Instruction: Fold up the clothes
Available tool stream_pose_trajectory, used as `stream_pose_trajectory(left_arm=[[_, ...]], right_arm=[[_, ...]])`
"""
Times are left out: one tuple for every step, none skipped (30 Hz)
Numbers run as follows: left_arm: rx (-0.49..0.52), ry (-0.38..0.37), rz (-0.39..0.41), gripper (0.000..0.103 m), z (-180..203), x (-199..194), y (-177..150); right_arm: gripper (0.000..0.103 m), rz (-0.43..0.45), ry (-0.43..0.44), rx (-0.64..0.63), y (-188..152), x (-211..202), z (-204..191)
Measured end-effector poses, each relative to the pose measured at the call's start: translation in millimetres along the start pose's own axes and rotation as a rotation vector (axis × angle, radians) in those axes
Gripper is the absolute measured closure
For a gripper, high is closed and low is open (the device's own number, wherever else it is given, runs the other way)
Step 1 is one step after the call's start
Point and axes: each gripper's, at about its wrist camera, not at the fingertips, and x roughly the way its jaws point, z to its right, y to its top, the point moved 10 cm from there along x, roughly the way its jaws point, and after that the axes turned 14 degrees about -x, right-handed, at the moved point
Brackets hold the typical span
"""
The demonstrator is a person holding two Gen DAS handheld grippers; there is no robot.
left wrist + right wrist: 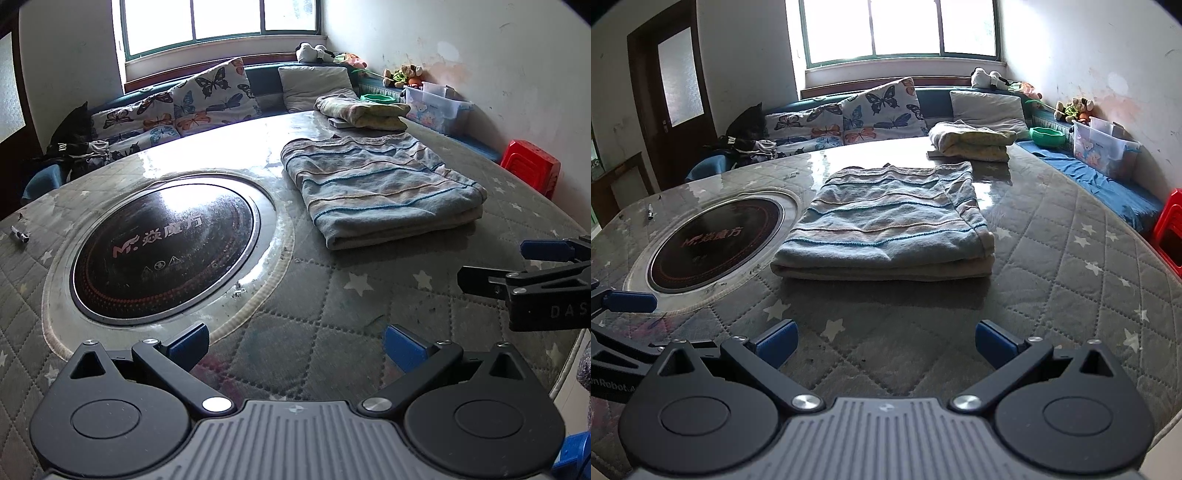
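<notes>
A blue and beige striped garment (380, 188) lies folded into a rectangle on the round table; it also shows in the right wrist view (890, 225). A second folded cloth, yellowish (364, 112), lies farther back; it appears in the right wrist view too (973, 140). My left gripper (295, 349) is open and empty, hovering over the table's near part, short of the striped garment. My right gripper (886, 343) is open and empty, just in front of the garment's near fold. The right gripper shows at the right edge of the left wrist view (517, 266).
A round black induction plate (166, 251) is set into the quilted star-patterned table cover (332, 314). A small metal object (18, 234) lies at the table's left edge. A sofa with butterfly cushions (177, 107), a clear storage box (436, 105) and a red stool (532, 164) stand beyond the table.
</notes>
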Motion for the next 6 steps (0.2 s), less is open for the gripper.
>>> stream_pose_trajectory(left_arm=[[0.001,0.001,0.000,0.000,0.6,-0.2,-0.8],[0.002,0.001,-0.001,0.000,1.2,-0.4,-1.5],[0.003,0.001,-0.001,0.000,1.7,-0.8,-2.1],[0.002,0.001,-0.001,0.000,2.1,-1.3,-2.4],[0.002,0.001,-0.001,0.000,2.4,-1.7,-2.7],[0.001,0.000,0.000,0.000,2.7,-2.2,-3.0]], right_arm=[[0.000,0.001,0.000,0.000,-0.1,-0.4,-0.4],[0.000,0.001,0.000,0.001,-0.3,-0.8,-0.8],[0.000,0.000,0.001,0.000,-0.5,-1.0,-1.2],[0.000,-0.001,0.001,-0.001,-0.7,-1.2,-1.6],[0.000,-0.001,-0.001,-0.001,-1.0,-1.5,-1.6],[0.000,0.001,0.000,0.000,-1.0,-1.9,-1.8]])
